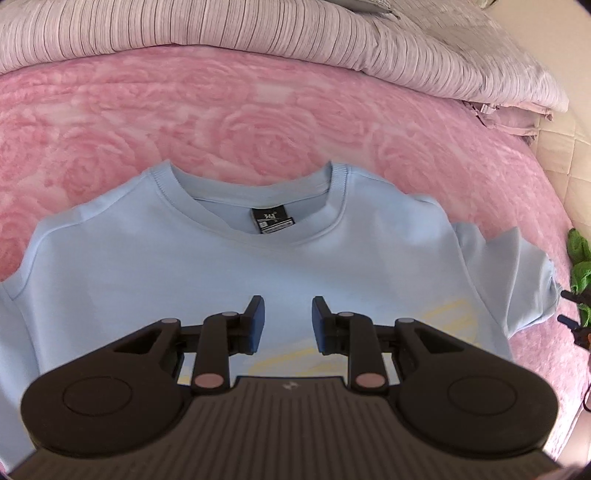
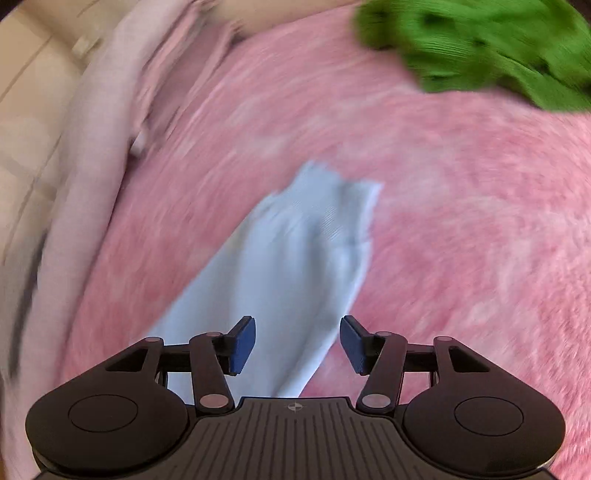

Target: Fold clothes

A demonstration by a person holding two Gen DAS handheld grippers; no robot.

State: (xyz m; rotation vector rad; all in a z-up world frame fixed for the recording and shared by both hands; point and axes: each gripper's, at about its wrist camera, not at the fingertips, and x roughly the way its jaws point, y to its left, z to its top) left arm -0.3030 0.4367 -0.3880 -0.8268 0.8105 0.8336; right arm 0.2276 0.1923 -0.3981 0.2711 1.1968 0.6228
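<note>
Nearest in the left wrist view, the left gripper (image 1: 287,325) hangs over the chest of a light blue T-shirt (image 1: 147,266), its blue-padded jaws spread apart with nothing between them. Under the gripper a pale yellow print (image 1: 295,360) shows on the shirt front. Farther on, the shirt lies face up and mostly flat on a pink rose-patterned blanket (image 1: 258,110), its ribbed collar (image 1: 255,184) toward the far side and a black neck label (image 1: 271,219) visible inside the opening. To the right, one short sleeve (image 1: 517,280) spreads out over the blanket, its edge rumpled. Beyond the collar, at the far side of the bed, sits a folded striped quilt (image 1: 221,33), with plain pinkish bedding piled at the far right. At the right edge a green cloth (image 1: 580,258) lies on the blanket, and the dark tips of the other tool show just beside it. In the right wrist view, which is blurred, the right gripper (image 2: 297,341) also has its jaws wide apart and empty, poised above the same sleeve (image 2: 303,251), which runs from near left up toward the middle of the pink blanket (image 2: 461,240). Farther off, the green cloth (image 2: 498,48) sits at the far right and pale pink bedding (image 2: 96,122) runs along the left. No containers appear in either view.
</note>
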